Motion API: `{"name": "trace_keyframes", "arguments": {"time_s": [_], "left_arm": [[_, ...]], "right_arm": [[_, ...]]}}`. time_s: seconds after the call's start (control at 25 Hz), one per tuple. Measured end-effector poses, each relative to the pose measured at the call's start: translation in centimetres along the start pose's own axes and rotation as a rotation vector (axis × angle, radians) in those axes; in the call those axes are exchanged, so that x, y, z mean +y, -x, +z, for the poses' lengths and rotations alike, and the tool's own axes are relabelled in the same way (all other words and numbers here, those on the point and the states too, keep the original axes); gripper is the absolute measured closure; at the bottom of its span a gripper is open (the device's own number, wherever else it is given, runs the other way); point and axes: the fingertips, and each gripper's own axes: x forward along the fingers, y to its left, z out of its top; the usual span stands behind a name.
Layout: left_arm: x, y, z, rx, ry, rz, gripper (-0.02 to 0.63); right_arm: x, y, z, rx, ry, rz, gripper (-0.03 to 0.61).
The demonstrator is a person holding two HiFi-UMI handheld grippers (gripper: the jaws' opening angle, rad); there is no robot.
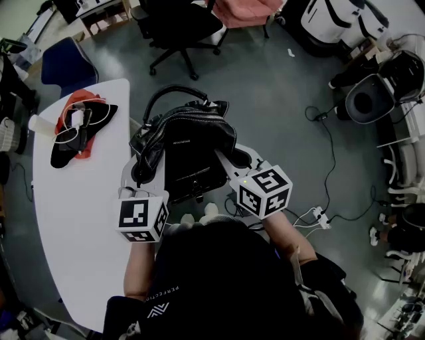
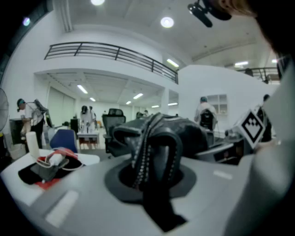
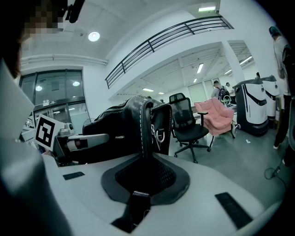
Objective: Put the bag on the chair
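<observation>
A black leather bag (image 1: 189, 143) with a looped handle hangs in the air between my two grippers, beside the white table. My left gripper (image 1: 141, 166) is shut on a stitched strap at the bag's left side; in the left gripper view that strap (image 2: 154, 152) runs down between the jaws. My right gripper (image 1: 229, 163) is shut on the bag's right edge, and the right gripper view shows a stitched seam (image 3: 144, 133) pinched between the jaws. A black office chair (image 1: 176, 30) stands on the floor beyond the bag, also visible as the chair (image 3: 186, 124) ahead of the right gripper.
The white table (image 1: 80, 219) at left carries a red and black bundle (image 1: 83, 126) and a paper cup (image 1: 40, 125). A blue chair (image 1: 66, 63) and a pink-draped chair (image 1: 242, 10) stand further off. Cables and a power strip (image 1: 319, 216) lie on the floor at right.
</observation>
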Motion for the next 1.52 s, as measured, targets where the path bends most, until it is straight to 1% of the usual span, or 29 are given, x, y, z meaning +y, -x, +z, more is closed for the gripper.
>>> {"name": "trace_keyframes", "arguments": {"time_s": [0.16,0.36,0.6,0.84,1.08,1.52], "left_arm": [[-0.6,-0.6,-0.2,0.01,0.001,0.004,0.541],[-1.0,-1.5,-0.3,0.021,0.012,0.013,0.541],[0.4,-3.1,-0.5,0.04,0.015,0.018,0.541],[3.5,-6.6,-0.3,0.046,0.036,0.01,0.541],[7.3,-10.9,0.8,0.039,0.068,-0.005,0.543],[13.5,-16.7,2.1,0.042,0.089,-0.019,0.545]], "right_arm": [[-0.7,0.2,-0.3,0.006,-0.02,0.008,0.546],[-1.8,0.1,-0.1,0.018,-0.017,0.018,0.546],[-2.4,-1.7,0.0,0.033,-0.03,0.026,0.546],[-3.9,-5.9,1.4,0.048,-0.032,0.013,0.545],[-5.7,-10.7,3.9,0.068,-0.023,-0.001,0.546],[-8.0,-18.8,7.2,0.091,-0.023,-0.01,0.546]]}}
